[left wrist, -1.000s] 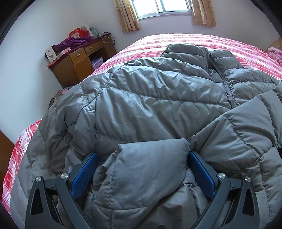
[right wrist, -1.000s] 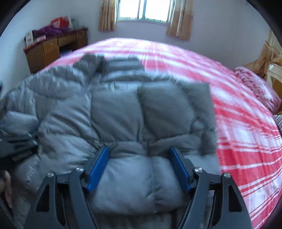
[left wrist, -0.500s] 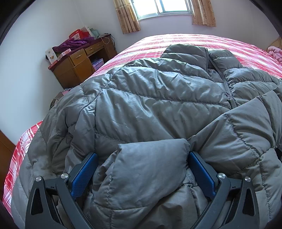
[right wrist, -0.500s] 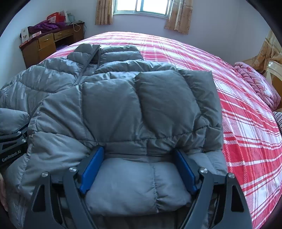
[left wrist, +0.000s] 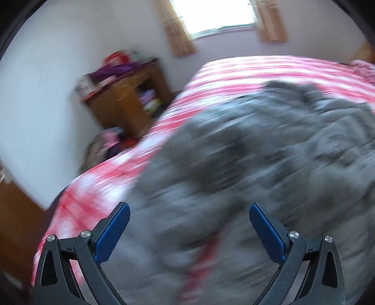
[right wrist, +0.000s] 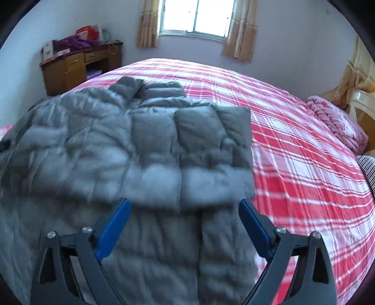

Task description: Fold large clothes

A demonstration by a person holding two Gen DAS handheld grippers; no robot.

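Observation:
A large grey quilted puffer jacket (right wrist: 145,150) lies on the bed with its collar toward the window. One sleeve (right wrist: 211,145) is folded across its front. My right gripper (right wrist: 184,211) is open and empty, just above the jacket's near part. In the left wrist view the jacket (left wrist: 269,164) is blurred by motion. My left gripper (left wrist: 188,217) is open and empty over the jacket's near left side.
The bed has a red and white plaid sheet (right wrist: 293,152). A wooden desk (right wrist: 77,68) with clutter stands by the wall at the far left. A pink blanket (right wrist: 337,122) lies at the bed's right edge. A window (right wrist: 194,16) with curtains is behind.
Both grippers have let go of the jacket folds and pulled back and up. The left view has swung left and is now blurred. The sleeves stay folded on the jacket.

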